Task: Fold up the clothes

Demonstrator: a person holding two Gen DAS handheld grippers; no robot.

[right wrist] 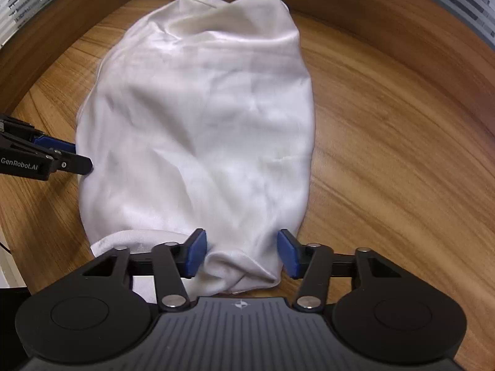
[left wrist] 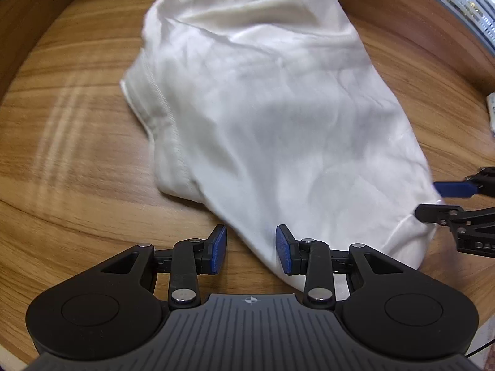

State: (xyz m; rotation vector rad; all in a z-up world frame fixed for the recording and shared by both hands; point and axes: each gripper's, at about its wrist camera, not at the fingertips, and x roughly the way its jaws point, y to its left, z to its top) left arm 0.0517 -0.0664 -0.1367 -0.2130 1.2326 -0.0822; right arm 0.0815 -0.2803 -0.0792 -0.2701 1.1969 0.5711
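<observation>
Closest, at 6 o'clock in each wrist view, both grippers stand with fingers spread. The left gripper [left wrist: 251,250] straddles the near left edge of the shirt [left wrist: 263,117], one pad over cloth, one over table [left wrist: 77,154]. The right gripper [right wrist: 241,253] has the bunched near corner between its pads, not pinched. The white shirt lies lengthwise toward 12 o'clock, doubled over and rumpled, a hem showing at 9. This could be a fold part made or one being smoothed; any grip needs both near corners pinched. Bare wood lies left and right; a raised rim closes the far side.
</observation>
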